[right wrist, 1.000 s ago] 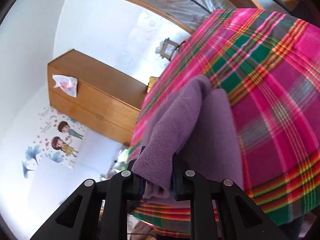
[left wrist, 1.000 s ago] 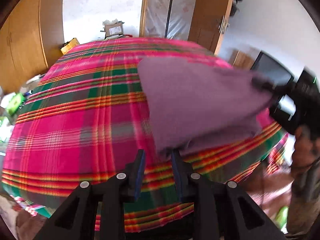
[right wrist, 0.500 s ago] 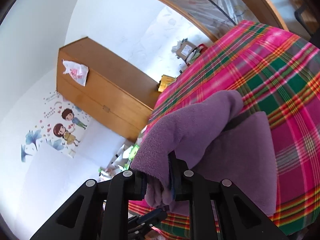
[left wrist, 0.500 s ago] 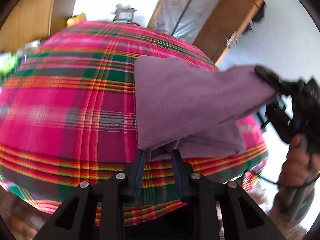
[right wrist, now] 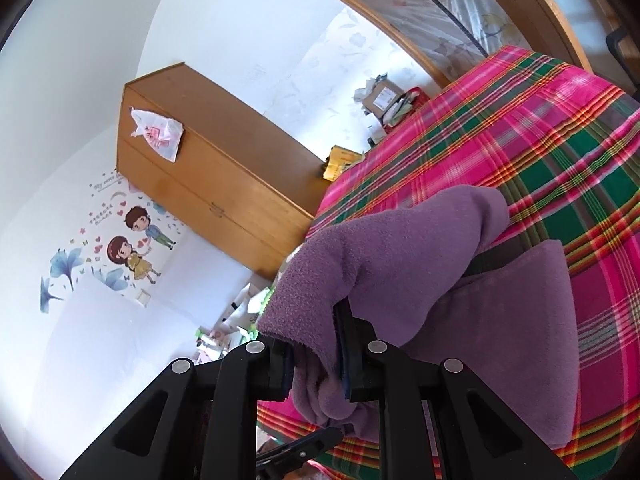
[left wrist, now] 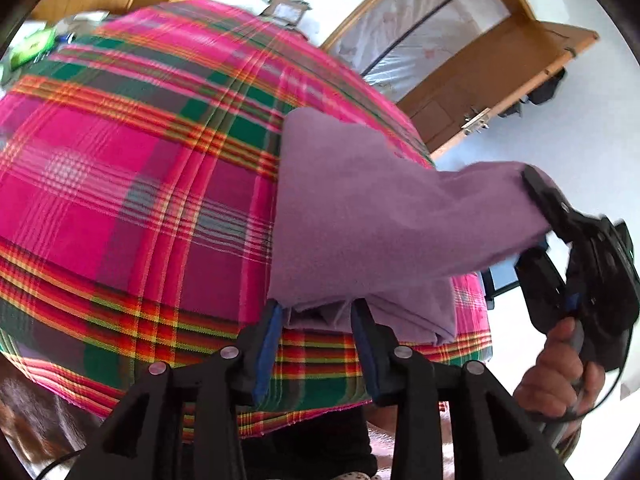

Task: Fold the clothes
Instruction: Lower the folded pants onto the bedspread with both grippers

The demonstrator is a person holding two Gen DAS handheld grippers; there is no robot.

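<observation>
A purple fleece garment point(left wrist: 360, 208) lies partly folded on the near right part of a bed with a pink, green and red plaid cover point(left wrist: 120, 180). My left gripper point(left wrist: 316, 316) is at the garment's near edge. Its jaws are opening, and the cloth's corner sits loosely between them without being pressed. My right gripper point(right wrist: 316, 344) is shut on a bunched corner of the same garment point(right wrist: 400, 248) and holds it lifted above the bed point(right wrist: 560, 140). In the left wrist view that right gripper point(left wrist: 536, 204) shows at the right, with the cloth stretched up to it.
A person's hand point(left wrist: 560, 368) grips the right tool's handle. A wooden cabinet point(right wrist: 208, 168) with a plastic bag point(right wrist: 160, 136) on it stands beyond the bed. A wooden door point(left wrist: 480, 88) and a cardboard box point(left wrist: 284, 8) are past the far side. Clutter lies on the floor.
My left gripper's jaws have widened around the cloth corner and the wrist has rolled. My right gripper has carried its corner of the garment upward, stretching the cloth off the bed.
</observation>
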